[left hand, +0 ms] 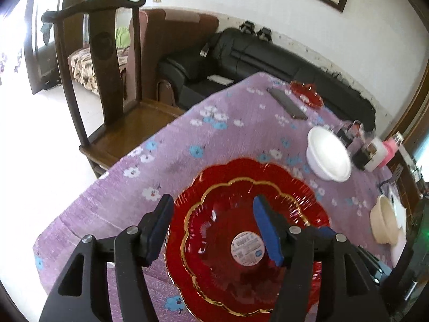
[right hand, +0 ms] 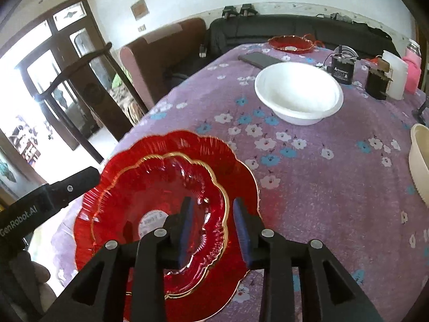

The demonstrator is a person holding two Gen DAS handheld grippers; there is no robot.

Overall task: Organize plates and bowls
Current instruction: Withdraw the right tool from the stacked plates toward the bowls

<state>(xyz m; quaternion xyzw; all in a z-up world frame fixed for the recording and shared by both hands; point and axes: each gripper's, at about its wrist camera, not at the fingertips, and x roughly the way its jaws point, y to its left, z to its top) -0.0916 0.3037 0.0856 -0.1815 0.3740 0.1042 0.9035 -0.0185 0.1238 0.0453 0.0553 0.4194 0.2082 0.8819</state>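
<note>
A smaller red gold-rimmed plate [left hand: 228, 230] lies stacked on a larger red scalloped plate [left hand: 241, 171] at the near table edge; the stack also shows in the right wrist view [right hand: 161, 182]. My left gripper [left hand: 214, 228] is open above the stack's left part. My right gripper [right hand: 211, 230] is open, its jaws either side of the small plate's right rim. A white bowl [right hand: 297, 91] stands further back, a cream bowl [right hand: 419, 158] at the right edge, and a third red plate [right hand: 291, 43] at the far end.
The table has a purple flowered cloth [right hand: 321, 187]. A dark phone [right hand: 258, 59], black boxes [right hand: 340, 71], a white container [right hand: 396, 77] and a pink bottle [right hand: 411, 72] stand at the back. A wooden chair [left hand: 107, 80] stands left of the table.
</note>
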